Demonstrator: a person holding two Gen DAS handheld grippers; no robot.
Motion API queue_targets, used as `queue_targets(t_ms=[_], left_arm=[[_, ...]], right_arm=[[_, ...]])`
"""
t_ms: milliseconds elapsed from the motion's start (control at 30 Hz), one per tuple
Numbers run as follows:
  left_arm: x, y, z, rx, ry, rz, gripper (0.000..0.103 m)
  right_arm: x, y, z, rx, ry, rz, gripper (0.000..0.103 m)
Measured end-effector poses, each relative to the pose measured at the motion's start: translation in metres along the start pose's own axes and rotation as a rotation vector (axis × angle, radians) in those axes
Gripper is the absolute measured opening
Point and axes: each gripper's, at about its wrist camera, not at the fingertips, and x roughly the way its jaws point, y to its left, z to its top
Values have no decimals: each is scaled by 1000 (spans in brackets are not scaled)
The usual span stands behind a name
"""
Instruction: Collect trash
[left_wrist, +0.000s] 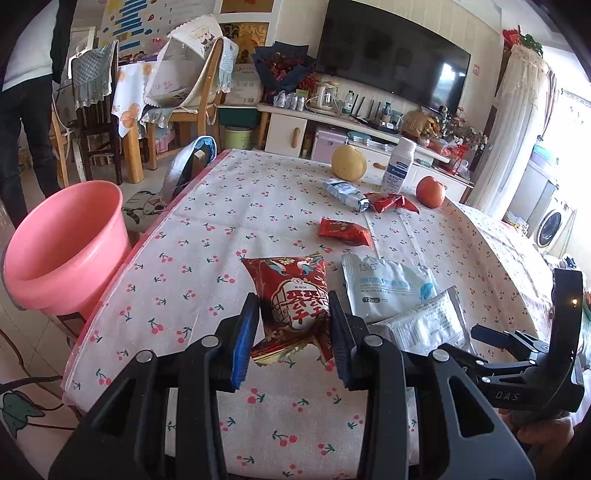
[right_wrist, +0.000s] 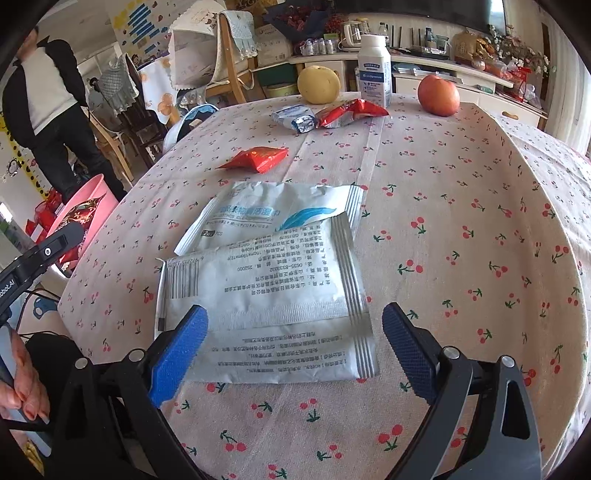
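Near edge of desk (right_wrist: 461, 229): bare cloth on the right side, lots of room for a hand to pass.
Middle of desk: two white packets (right_wrist: 266, 295) lie flat, one partly on top of the other. A small red wrapper (right_wrist: 258, 158) lies just past them.
Far end of desk: crowded. A yellow fruit (right_wrist: 318, 84), a white bottle (right_wrist: 373, 70) and a red apple (right_wrist: 439, 95) stand in a row, with two crumpled wrappers (right_wrist: 325, 115) in front.
Left of desk: a pink bucket (left_wrist: 62, 251) stands right beside the edge, its top open.
Behind the bucket: chairs (left_wrist: 99, 110) and a person (right_wrist: 48, 110) block the way.
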Motion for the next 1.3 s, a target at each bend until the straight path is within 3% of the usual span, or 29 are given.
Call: queue_targets(t_ms=[500,700,833,933,1133,1267,1300], left_arm=[[2,27,-3,-74,-14,4,39],[1,48,-1,-134,-42,12,36],[6,58,2,-165,-47,9,36],[11,60,3,-172,-34,5,36],[21,61,1,-172,12,5,36],[22,63,-2,-181,32,79,38],[16,65,-2,-193,15,106,45]], right_arm=[[11,36,-8,-80,46,109,94],[7,59,-15,-193,61,187,94],[-2,68,-13,-276,22,195,94],[-9,68,-8,-331,-30,143,94],[1,54,-3,-250,10,160,94],[6,65,-8,-227,22,179,94],[7,70,-10,-233,20,179,94]])
